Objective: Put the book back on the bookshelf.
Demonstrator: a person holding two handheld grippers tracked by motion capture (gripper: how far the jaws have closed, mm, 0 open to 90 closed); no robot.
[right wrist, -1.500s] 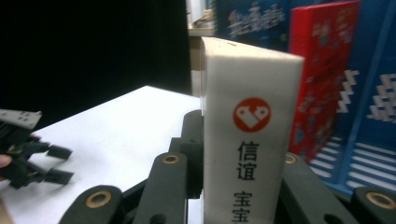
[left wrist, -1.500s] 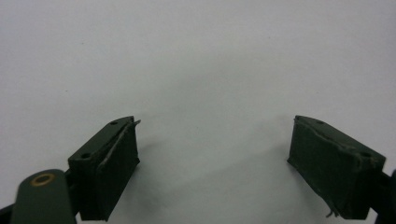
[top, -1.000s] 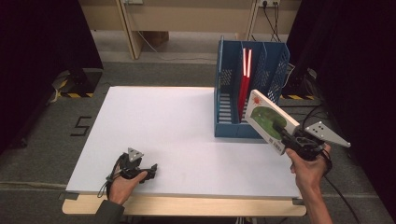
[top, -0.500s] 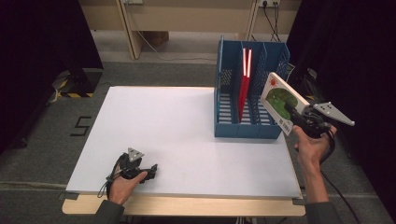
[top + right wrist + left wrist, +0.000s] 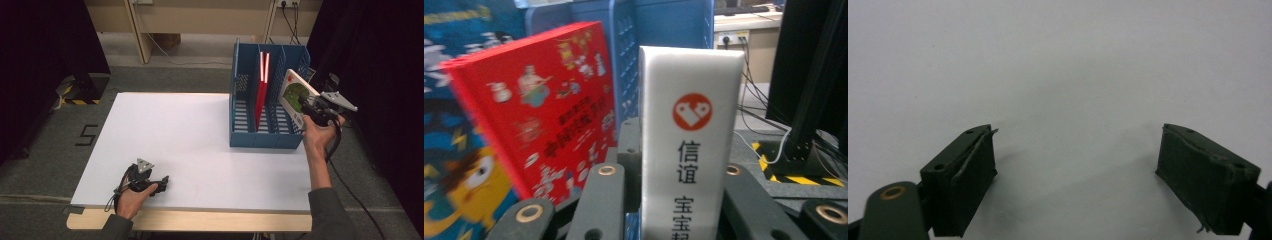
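My right gripper (image 5: 311, 106) is shut on a white book (image 5: 295, 93) with a green cover picture, held upright in the air just right of the blue file rack (image 5: 250, 134). The right gripper view has the book's white spine (image 5: 686, 150) clamped between the jaws. A red book (image 5: 260, 95) stands in the rack's middle slot, and its cover (image 5: 544, 110) is close at left in the right gripper view. My left gripper (image 5: 161, 182) rests on the white table (image 5: 165, 130) near the front left edge. It is open, and its fingers (image 5: 965, 180) hold nothing.
The rack has several slots and stands at the table's right side. A dark curtain hangs to the right, with cables on the floor (image 5: 769, 145). A wooden desk frame (image 5: 140, 30) stands beyond the table.
My right gripper has lifted the white book up and back, from near the rack's front corner to beside its right wall. The left gripper has not moved.
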